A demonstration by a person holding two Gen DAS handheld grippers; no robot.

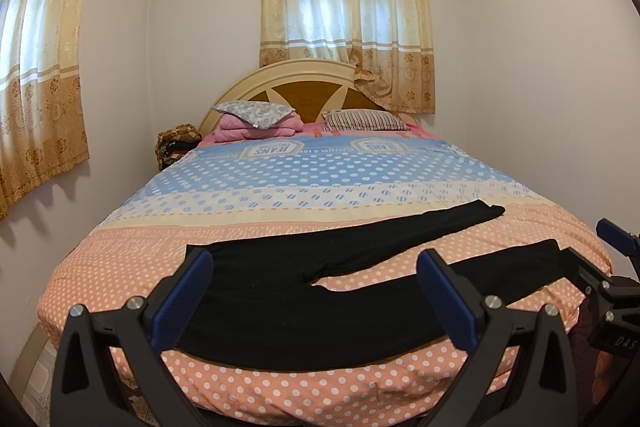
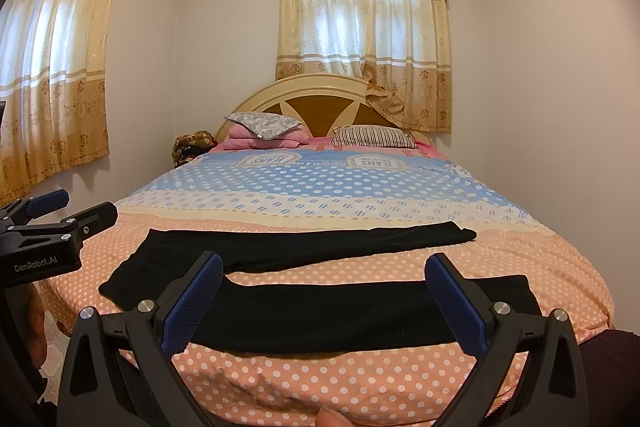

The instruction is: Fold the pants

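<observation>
Black pants (image 1: 304, 311) lie flat across the foot of the bed, waist to the left, both legs spread apart toward the right; they also show in the right wrist view (image 2: 320, 319). My left gripper (image 1: 316, 291) is open and empty, hovering in front of the waist end. My right gripper (image 2: 324, 303) is open and empty, in front of the near leg. The right gripper also shows at the right edge of the left wrist view (image 1: 592, 251), and the left gripper at the left edge of the right wrist view (image 2: 76, 211).
The bed (image 1: 280, 399) has a pink, cream and blue dotted cover. Pillows (image 1: 256, 113) and a pink folded blanket (image 1: 240, 133) lie at the headboard. White walls stand close on both sides. Curtains (image 1: 344, 7) hang behind.
</observation>
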